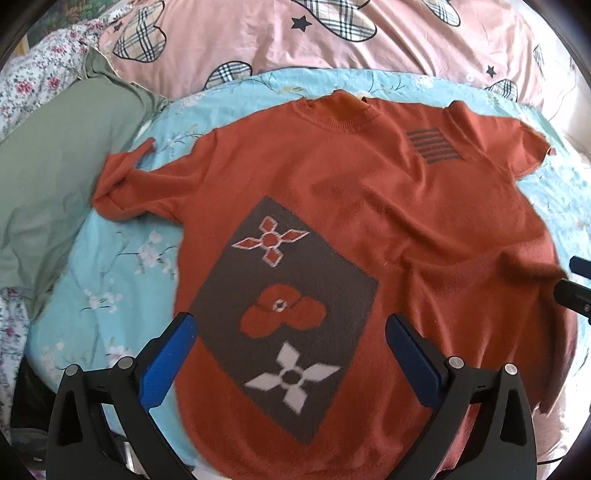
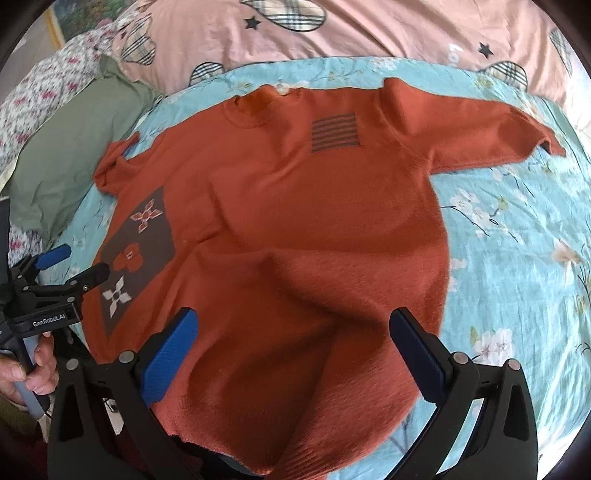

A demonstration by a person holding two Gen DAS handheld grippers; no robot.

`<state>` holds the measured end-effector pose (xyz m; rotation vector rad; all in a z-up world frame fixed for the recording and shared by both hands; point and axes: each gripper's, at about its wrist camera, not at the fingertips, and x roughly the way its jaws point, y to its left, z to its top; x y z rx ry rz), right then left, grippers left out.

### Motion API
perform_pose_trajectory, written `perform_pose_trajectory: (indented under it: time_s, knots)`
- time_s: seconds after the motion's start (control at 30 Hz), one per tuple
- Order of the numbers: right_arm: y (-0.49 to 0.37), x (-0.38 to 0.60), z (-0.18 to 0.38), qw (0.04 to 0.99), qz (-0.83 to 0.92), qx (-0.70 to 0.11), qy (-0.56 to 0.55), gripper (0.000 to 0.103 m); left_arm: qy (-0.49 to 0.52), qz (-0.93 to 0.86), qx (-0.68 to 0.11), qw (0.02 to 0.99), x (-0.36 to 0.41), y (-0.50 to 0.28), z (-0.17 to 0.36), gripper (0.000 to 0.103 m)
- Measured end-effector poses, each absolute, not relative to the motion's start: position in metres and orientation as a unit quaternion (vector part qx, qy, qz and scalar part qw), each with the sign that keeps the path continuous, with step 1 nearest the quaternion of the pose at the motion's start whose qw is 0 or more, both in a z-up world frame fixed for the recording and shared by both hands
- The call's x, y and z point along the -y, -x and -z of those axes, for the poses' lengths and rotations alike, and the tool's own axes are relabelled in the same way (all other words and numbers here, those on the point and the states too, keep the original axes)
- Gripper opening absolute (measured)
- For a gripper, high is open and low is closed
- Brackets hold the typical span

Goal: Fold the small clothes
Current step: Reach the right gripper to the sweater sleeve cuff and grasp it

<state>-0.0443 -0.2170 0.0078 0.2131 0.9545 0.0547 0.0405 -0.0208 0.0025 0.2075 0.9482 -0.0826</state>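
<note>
An orange short-sleeved knit top (image 1: 332, 192) (image 2: 295, 206) lies face up on a light blue floral sheet, collar at the far side. It carries a brown flower panel (image 1: 284, 306) (image 2: 136, 254) and a striped patch (image 1: 432, 144) (image 2: 334, 133). Its left sleeve (image 1: 122, 184) is crumpled; its right sleeve (image 2: 498, 133) is spread out. My left gripper (image 1: 291, 354) hovers open over the panel near the hem. My right gripper (image 2: 293, 350) hovers open over the rumpled lower right part of the top. The left gripper (image 2: 79, 267) also shows at the left edge of the right wrist view, held by a hand (image 2: 33, 373).
The blue floral sheet (image 1: 110, 280) (image 2: 517, 258) covers the bed. A green pillow (image 1: 48, 177) (image 2: 74, 147) lies at the left. A pink duvet with plaid shapes (image 1: 295, 40) (image 2: 369, 33) runs along the back. The right gripper's tip (image 1: 572, 291) shows at the right edge.
</note>
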Motion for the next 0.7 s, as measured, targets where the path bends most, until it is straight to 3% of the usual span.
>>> perform_pose_trajectory:
  time_s: [0.23, 0.47, 0.7]
  knots:
    - [0.038, 0.246, -0.009, 0.885, -0.008, -0.449, -0.122, 0.103, -0.022, 0.069, -0.423, 0.903, 0.013, -0.047, -0.011, 0.102]
    - [0.031, 0.308, -0.008, 0.884, 0.015, -0.428, -0.188, 0.103, -0.093, 0.047, -0.43, 0.897, 0.028, -0.062, -0.001, 0.102]
    - [0.011, 0.403, -0.024, 0.894, 0.093, -0.391, -0.199, 0.101, -0.088, 0.036, -0.454, 0.886, 0.031, -0.083, 0.01, 0.102]
